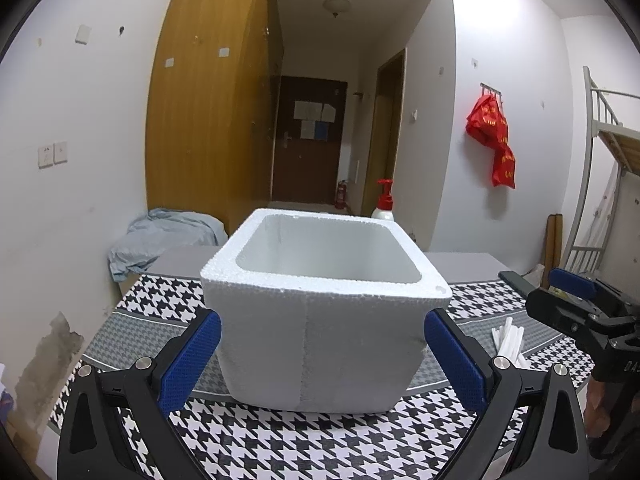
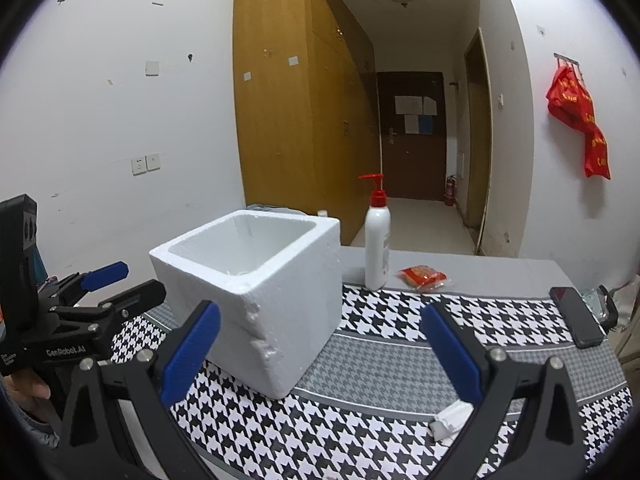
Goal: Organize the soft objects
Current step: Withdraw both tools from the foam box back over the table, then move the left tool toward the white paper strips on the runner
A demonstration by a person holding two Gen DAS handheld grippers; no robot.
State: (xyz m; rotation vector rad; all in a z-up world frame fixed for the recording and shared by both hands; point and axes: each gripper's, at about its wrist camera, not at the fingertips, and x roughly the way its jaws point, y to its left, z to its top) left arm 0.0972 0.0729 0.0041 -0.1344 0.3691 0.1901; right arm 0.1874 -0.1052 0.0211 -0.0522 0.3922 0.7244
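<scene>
On the houndstooth-patterned surface [image 2: 400, 320] stands an open white styrofoam box [image 1: 320, 320], framed by the left gripper [image 1: 322, 354], whose blue pads sit apart at its sides, contact uncertain. The right gripper [image 2: 320, 356] hangs spread and empty just beside the box. Judging by this, collection is only beginning; next, that gripper should drop onto the small white soft wad [image 2: 450, 420] beneath it.

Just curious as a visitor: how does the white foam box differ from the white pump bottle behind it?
The foam box is squat, square and open-topped, with a rough beaded surface and dents along one corner edge. The pump bottle is tall, slim and smooth, capped by a red pump. The box sits nearer the cameras on the houndstooth cloth; the bottle stands at its far edge. Both are white and upright.
</scene>
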